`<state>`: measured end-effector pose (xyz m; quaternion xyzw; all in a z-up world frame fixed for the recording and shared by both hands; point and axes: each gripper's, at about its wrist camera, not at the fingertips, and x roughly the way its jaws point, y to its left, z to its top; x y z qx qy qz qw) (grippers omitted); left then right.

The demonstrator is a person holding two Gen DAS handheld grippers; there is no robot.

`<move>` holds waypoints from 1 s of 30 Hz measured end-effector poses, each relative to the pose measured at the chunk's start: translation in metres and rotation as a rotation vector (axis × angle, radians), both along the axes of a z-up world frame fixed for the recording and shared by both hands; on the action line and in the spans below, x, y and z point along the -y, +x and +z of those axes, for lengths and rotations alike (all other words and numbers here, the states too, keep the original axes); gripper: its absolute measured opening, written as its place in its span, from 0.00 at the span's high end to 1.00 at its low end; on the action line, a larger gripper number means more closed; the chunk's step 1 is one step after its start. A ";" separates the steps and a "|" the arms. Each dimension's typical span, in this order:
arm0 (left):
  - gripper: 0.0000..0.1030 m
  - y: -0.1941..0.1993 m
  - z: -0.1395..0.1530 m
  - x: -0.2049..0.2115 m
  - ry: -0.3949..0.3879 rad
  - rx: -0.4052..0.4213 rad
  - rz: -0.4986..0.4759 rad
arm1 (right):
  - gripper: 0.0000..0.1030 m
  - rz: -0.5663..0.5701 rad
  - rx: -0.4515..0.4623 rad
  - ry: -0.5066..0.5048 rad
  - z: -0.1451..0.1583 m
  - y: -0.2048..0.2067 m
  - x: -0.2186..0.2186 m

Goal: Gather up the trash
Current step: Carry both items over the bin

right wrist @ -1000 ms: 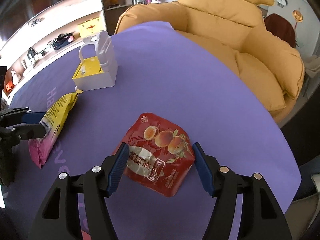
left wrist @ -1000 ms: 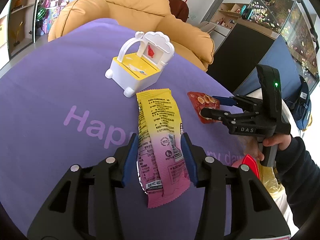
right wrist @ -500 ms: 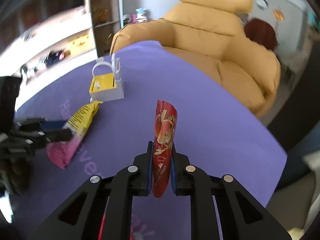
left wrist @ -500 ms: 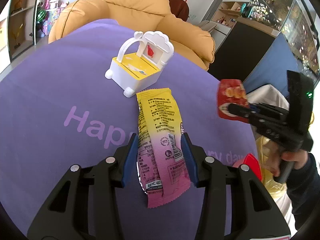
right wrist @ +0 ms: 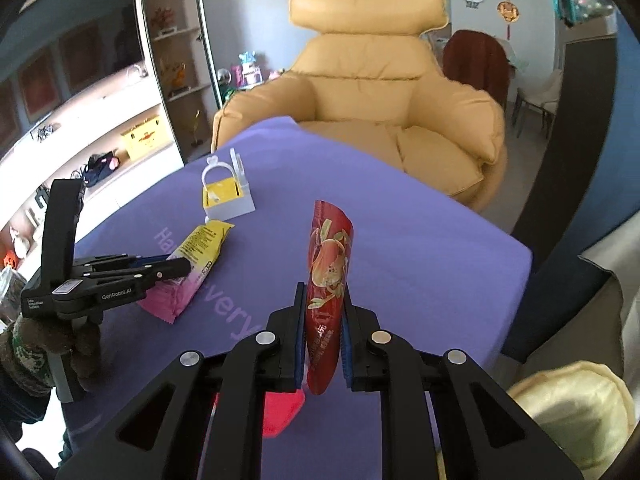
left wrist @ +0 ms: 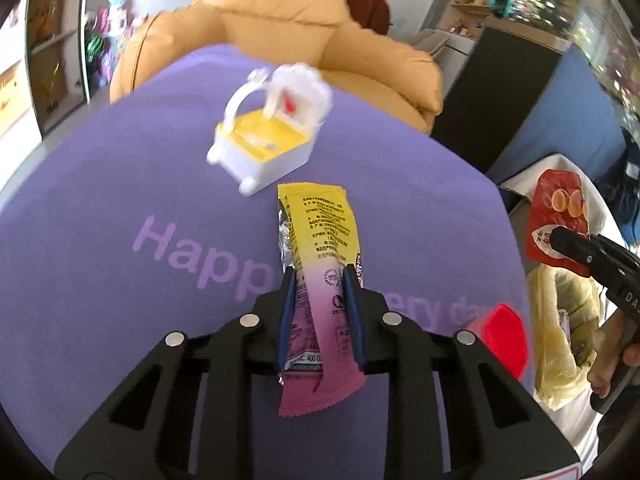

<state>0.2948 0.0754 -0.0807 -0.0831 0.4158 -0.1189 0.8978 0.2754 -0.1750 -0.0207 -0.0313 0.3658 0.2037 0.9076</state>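
Left gripper (left wrist: 320, 316): jaws have just been closing and now pinch the pink end of the yellow-and-pink wrapper (left wrist: 318, 248), which is squeezed narrow between the blue pads. Yellow end of the wrapper points toward the white-and-yellow toy chair (left wrist: 268, 140); can't tell if that end touches the purple bench (left wrist: 100, 208).

Right gripper (right wrist: 322, 328): jaws narrow, clamped on the red snack pouch (right wrist: 328, 280), pouch standing upright and folded, held clear above the bench. In the left wrist view the pouch is off the bench edge at right, above a yellowish plastic bag (left wrist: 560, 344).

A red object (right wrist: 280, 408) lies on the bench just under the right gripper, partly hidden. Tan armchair (right wrist: 360, 92) behind the bench.
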 end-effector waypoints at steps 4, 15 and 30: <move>0.80 -0.018 0.030 0.017 0.027 0.071 -0.034 | 0.85 -0.017 0.033 0.020 0.013 -0.018 0.013; 0.80 -0.052 0.092 0.087 0.010 0.190 -0.157 | 0.85 -0.090 0.129 0.066 0.044 -0.072 0.064; 0.80 -0.060 0.052 0.260 -0.146 0.037 -0.477 | 0.85 -0.351 0.099 0.030 0.024 -0.125 0.201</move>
